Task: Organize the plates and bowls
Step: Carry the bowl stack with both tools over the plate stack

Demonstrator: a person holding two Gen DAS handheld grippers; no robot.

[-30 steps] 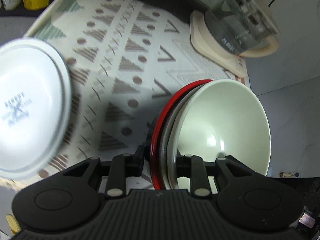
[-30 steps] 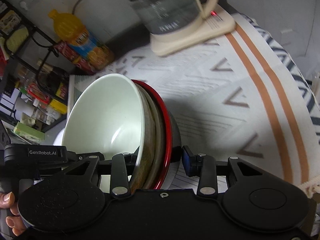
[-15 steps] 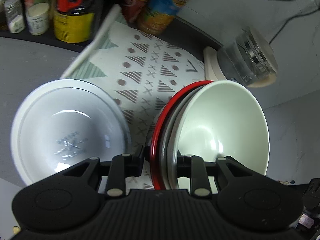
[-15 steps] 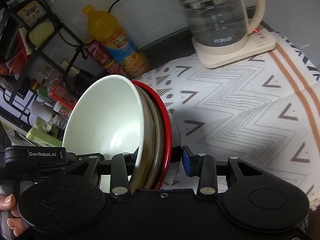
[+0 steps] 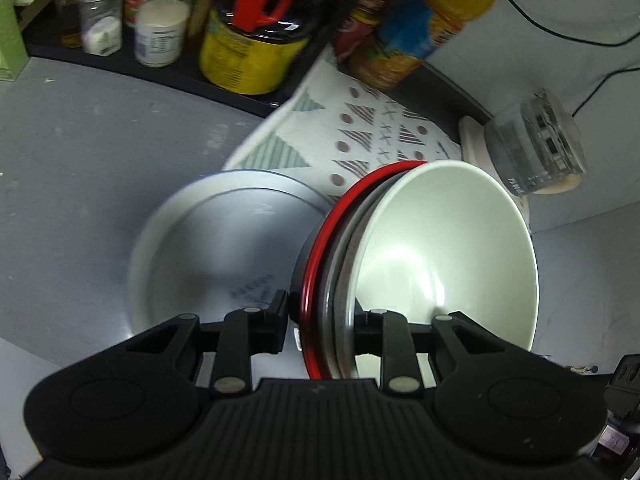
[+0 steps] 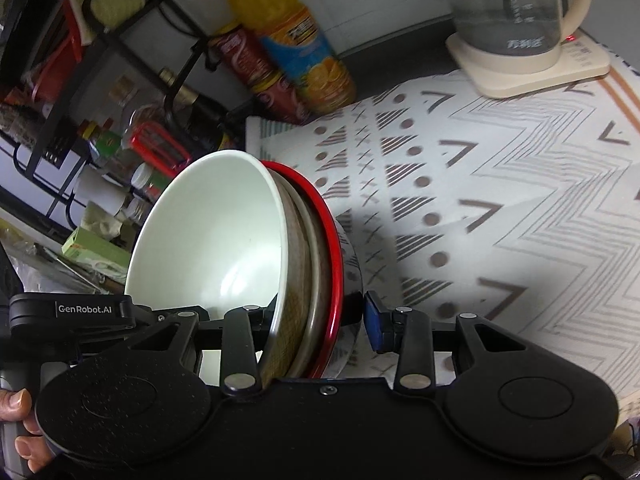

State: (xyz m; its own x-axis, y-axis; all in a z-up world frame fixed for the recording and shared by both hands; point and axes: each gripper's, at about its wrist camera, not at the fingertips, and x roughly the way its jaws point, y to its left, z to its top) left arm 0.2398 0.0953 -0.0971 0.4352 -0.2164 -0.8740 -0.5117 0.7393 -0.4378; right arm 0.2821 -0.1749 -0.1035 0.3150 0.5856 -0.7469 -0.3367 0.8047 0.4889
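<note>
Left gripper (image 5: 320,320): jaws narrowly parted, clamped on the rims of a nested stack of bowls (image 5: 340,280), carried on edge above the surface.

Right gripper (image 6: 316,320): jaws somewhat wider, clamped on the same stack.

Stack: pale green glazed bowl (image 5: 444,252) innermost, grey-brown middle bowls, red-rimmed dark bowl (image 5: 316,272) outermost.

White shallow ceramic bowl (image 5: 208,256): on the grey surface, beside the edge of the patterned cloth mat (image 6: 500,208).
</note>
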